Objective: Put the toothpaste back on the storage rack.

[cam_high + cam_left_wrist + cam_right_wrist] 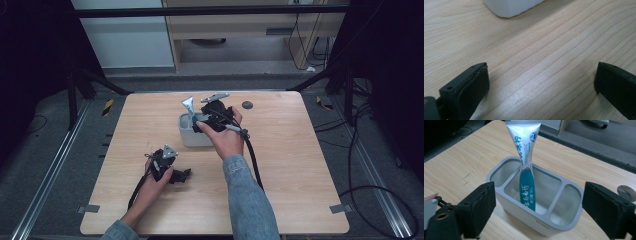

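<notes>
A: Where was the toothpaste tube point(527, 170) at that point?

B: It stood in the middle compartment of the white holder point(541, 225), straight ahead of the right gripper point(537, 208) and between its two jaws. The crimped end pointed up and leaned slightly away from the gripper. The jaws were spread wide, one on each side of the holder, and pinched nothing.

A: And the other hand?

B: The left gripper point(541, 82) was low over the bare table point(544, 50), also spread and empty. A corner of the holder lay ahead of it, well apart.

A: How would you have finished the step cleanly?

B: To me the tube looked placed, so the job was to draw the right gripper straight back and up with the jaws kept wide. I would have watched that neither pad clipped the holder's rim or brushed the tall tube, since it looked tippy.

A: Could any print be read?

B: Partly. The silver upper part carried Chinese characters and a word ending in "BIOTIC". The teal lower part had more characters that I couldn't make out. There was a faint embossed mark on the holder's front wall, too small to read. A small round disc point(626, 192) lay on the table beyond the gripper's right-hand jaw.
</notes>
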